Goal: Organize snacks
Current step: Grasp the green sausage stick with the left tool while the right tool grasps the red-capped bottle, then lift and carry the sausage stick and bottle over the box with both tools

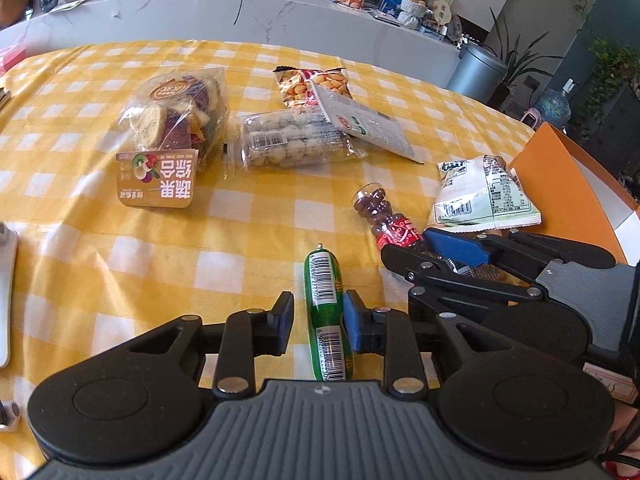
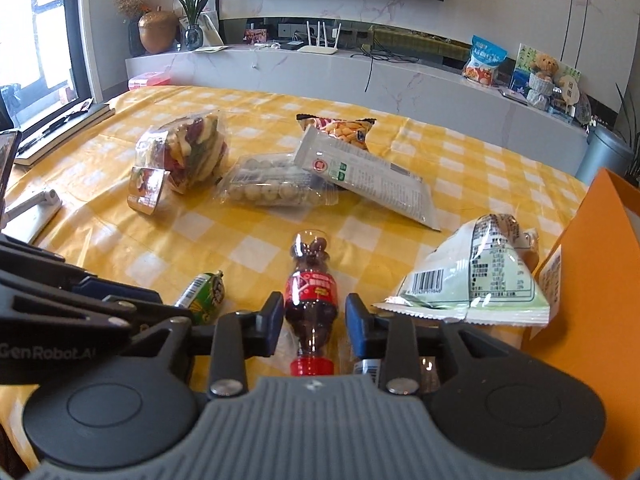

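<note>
Sausage (image 1: 326, 312) between left tongs (image 1: 318, 322)

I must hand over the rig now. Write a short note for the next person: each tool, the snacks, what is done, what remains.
Left tool: open, green sausage between its pads, not clamped.
Right tool: open around the small candy bottle.
Pale green packet leans by the orange box.
Other packs lie mid-table on the yellow cloth.
Done: nothing visibly sorted. Left: all snacks.

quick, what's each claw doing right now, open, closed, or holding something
Left claw: open, the green sausage stick lies between its fingers, not clamped.
Right claw: open, the small candy bottle lies between its fingers, not clamped.
</note>
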A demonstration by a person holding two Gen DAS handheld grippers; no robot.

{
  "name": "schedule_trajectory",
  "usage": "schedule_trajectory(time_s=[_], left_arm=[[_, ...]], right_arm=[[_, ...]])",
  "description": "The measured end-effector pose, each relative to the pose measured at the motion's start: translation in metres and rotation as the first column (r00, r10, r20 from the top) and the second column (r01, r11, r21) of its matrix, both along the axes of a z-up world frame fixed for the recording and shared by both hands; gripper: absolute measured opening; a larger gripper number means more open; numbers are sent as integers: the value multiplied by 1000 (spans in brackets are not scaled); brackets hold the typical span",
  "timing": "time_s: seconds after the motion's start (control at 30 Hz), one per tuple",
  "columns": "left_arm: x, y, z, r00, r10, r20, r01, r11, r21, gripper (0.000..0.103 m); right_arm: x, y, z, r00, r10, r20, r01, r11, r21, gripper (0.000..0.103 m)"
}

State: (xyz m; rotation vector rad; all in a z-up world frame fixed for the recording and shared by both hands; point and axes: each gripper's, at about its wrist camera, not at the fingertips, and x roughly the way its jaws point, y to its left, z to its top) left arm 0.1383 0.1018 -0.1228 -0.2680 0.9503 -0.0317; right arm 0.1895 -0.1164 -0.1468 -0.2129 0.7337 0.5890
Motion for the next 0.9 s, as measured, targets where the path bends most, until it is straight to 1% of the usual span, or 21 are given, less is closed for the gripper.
schedule_trajectory(time_s=[0.07,0.1,0.13,0.27,0.33,0.37,0.47,0.53,0.6,0.7,0.8,0.83,0.87,0.9], left_arm=[[-1,0,-1,1000,-3,-10,3,1000,4,38],[-2,0,-2,1000,-9,-19,9,1000,9,43],[-2,-1,-3,1000,-12,-27,12,1000,11,44],[-5,1,-7,1000,-2,-29,2,1000,-13,45],[-5,1,-8,1000,-2,-26,2,1000,-6,45],[-5,0,-8,1000,-2,-25,2,1000,1,45],[-4,-3,-8,1000,-2,-19,2,1000,17,44],[-4,-5,-8,1000,-13,-12,13,999,37,45],[-6,-11,-9,1000,-28,-2,28,997,70,45],[-6,-16,-9,999,-33,4,33,994,104,45],[-5,-21,-9,999,-42,2,41,990,133,44],[-5,-23,-9,999,-52,3,51,988,147,40],[-5,-26,-10,998,-56,4,55,985,162,39],[-6,-28,-10,998,-59,7,56,982,180,37]], right_arm=[[4,0,-2,1000,-5,-15,5,1000,8,34],[5,-1,-2,1000,-6,-24,7,1000,14,34],[7,-1,-3,999,-7,-31,8,1000,20,34],[11,2,-6,999,-2,-45,3,1000,22,33],[11,4,-6,999,2,-43,-2,1000,16,33],[12,4,-6,999,4,-45,-4,1000,15,30],[12,3,-6,999,11,-45,-11,1000,13,30],[13,1,-4,998,-1,-57,2,1000,21,30],[12,-4,2,998,-16,-60,20,998,53,30],[4,-10,16,999,-24,-30,27,997,75,29],[-4,-17,29,999,-26,-18,28,995,97,29],[-7,-19,33,1000,-25,-13,27,994,105,29],[-9,-20,36,1000,-25,-10,26,994,108,29],[-11,-22,39,1000,-25,-10,26,994,110,29]])
